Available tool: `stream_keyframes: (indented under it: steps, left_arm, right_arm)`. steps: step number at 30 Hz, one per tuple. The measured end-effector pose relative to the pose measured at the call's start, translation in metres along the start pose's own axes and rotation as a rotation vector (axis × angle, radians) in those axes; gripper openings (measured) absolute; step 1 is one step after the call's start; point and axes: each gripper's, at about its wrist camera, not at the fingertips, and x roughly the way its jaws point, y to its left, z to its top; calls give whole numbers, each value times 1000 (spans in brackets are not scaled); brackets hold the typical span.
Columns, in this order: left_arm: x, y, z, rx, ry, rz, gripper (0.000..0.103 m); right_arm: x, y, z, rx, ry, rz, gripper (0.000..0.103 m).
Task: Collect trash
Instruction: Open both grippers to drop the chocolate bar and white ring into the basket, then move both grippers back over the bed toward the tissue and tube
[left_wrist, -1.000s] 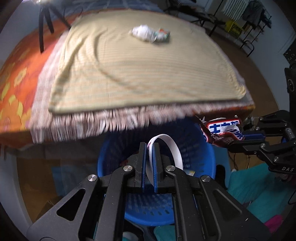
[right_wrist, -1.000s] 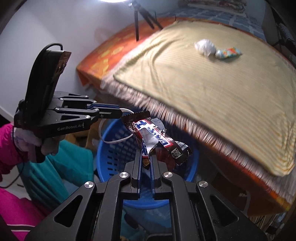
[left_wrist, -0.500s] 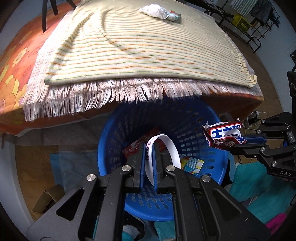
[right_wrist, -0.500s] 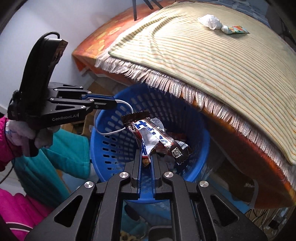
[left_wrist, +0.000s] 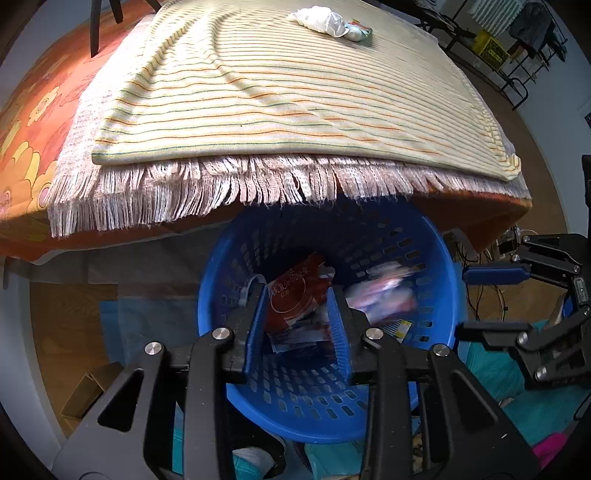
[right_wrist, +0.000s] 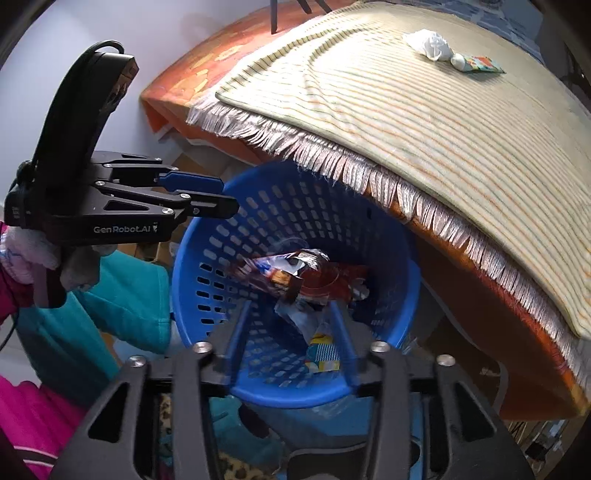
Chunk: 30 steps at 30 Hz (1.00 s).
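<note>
Both grippers hang over the blue basket (left_wrist: 436, 258), jaws spread wide and pinching nothing. In the left wrist view the left gripper (left_wrist: 297, 325) fills the lower centre, and between its blue fingers sits a red wrapper (left_wrist: 295, 299) on the basket floor. Right of it, a blurred wrapper (left_wrist: 384, 291) shows only as a red, white and blue smear. The right wrist view gives it more clearly: a candy-bar wrapper (right_wrist: 284, 269) lying crumpled in the basket, its long axis running from centre left toward lower right, its dark end toward the right. That view also shows a small striped packet (right_wrist: 323, 350) low in the basket, between the fingers of the right gripper (right_wrist: 291, 336).

Each camera catches the other tool. The right gripper appears at the right edge of the left view, the left gripper at the left edge of the right view, held by a gloved hand (right_wrist: 74, 262) with a pink sleeve.

Above the basket, a bed carries a striped yellow blanket (left_wrist: 277, 92) over a fringed throw (left_wrist: 184, 192) and an orange floral sheet (left_wrist: 26, 129). At the top of both frames, a crumpled white tissue (left_wrist: 321, 18) touches a small colourful packet (right_wrist: 476, 64). Wooden floor shows at lower left, teal cloth at lower right.
</note>
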Motion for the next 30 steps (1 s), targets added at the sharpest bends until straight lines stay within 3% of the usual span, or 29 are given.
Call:
stream_keyframes:
  steps: [2,5,7,11,15,30]
  left_arm:
    - [0,1,1,-1,2,1,35]
    - [0,1,2,-4,-5,6,48]
    - [-1,2,2,-5,-11,11,49]
    - [-2,4,4,-14,-18,14,50]
    - [-5,5,4,-23,-30,21,65]
    - [-15,4,12,-51,-69,10,65]
  right_arm:
    - [-1,1,0,-6,-2,-8,45]
    - [-1,0,0,-7,1,-25,50]
    - [-2,0,0,-6,1,-35,56]
    - [-4,-2,1,-2,-3,-54,56]
    - [-6,-4,1,7,-6,-75,59]
    - [-28,-2,10,9,-75,-218,60]
